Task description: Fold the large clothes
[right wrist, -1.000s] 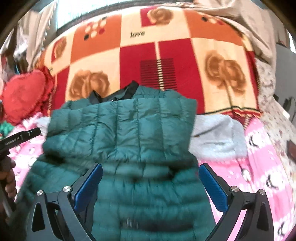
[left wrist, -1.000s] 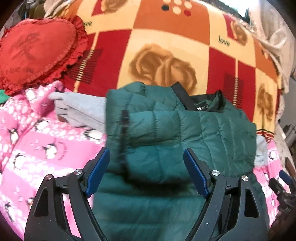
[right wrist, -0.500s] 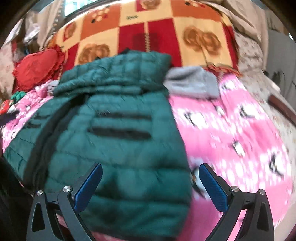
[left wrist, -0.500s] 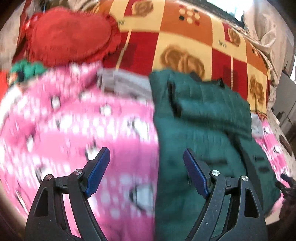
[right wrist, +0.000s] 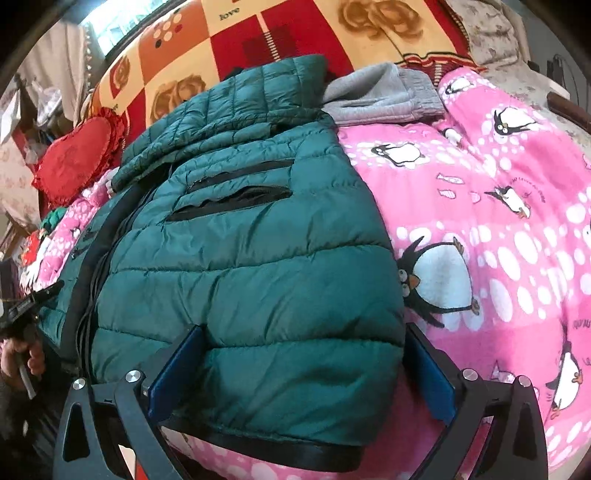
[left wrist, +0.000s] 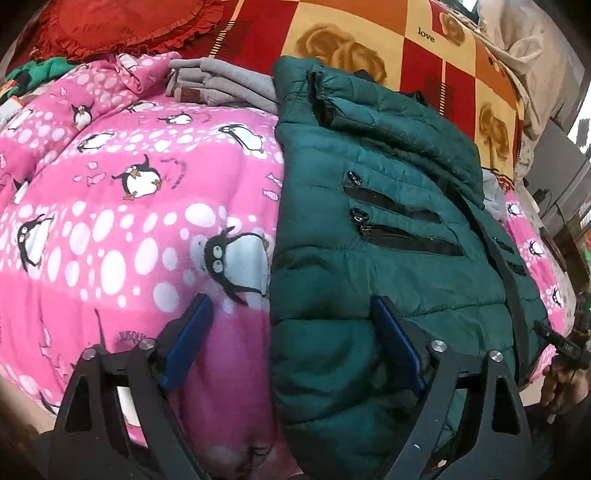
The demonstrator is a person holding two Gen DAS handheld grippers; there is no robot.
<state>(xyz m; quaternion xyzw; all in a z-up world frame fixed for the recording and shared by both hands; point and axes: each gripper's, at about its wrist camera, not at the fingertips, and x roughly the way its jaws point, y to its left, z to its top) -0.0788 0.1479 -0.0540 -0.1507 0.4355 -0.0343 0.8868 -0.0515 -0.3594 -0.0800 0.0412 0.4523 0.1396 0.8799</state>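
Note:
A dark green puffer jacket (left wrist: 388, 236) lies lengthwise on a pink penguin blanket (left wrist: 122, 206), sleeves folded in over its chest, hem toward me. It also shows in the right wrist view (right wrist: 251, 258). My left gripper (left wrist: 291, 336) is open and empty, low at the jacket's left hem corner, its jaws astride the jacket's left edge. My right gripper (right wrist: 303, 369) is open and empty, its jaws astride the jacket's right hem corner. The jacket's black hem band (right wrist: 266, 450) hangs just over the blanket's front edge.
A folded grey garment (right wrist: 384, 99) lies under the jacket's far end. A red heart cushion (left wrist: 122, 22) and a red-orange rose blanket (left wrist: 369, 40) lie behind. The pink blanket (right wrist: 498, 221) spreads wide on the right. The other hand's gripper shows at each view's edge.
Both grippers have pulled back and down from the jacket's upper part to its hem end near me. The left one swung left over the pink blanket, then settled at the hem corner.

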